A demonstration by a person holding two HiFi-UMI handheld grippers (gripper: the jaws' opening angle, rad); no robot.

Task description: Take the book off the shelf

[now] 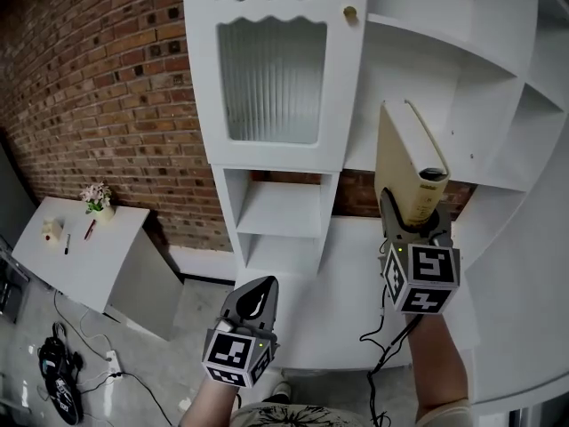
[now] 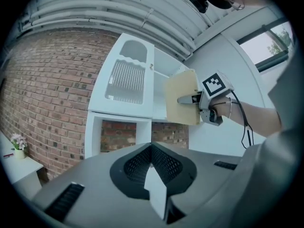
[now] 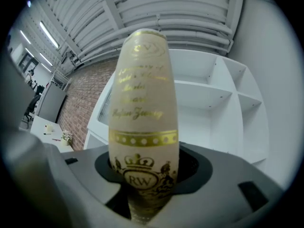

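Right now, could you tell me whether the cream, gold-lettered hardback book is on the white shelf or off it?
Off: the right gripper clamps the book by its spine, upright, in front of the shelf.

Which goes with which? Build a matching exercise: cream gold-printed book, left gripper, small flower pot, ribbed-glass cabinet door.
1 cream gold-printed book
2 left gripper
3 small flower pot
4 ribbed-glass cabinet door

a jaws together, empty
b on the white table
c above two open cubbies
d clamped in the right gripper

Pairs: 1-d, 2-a, 3-b, 4-c
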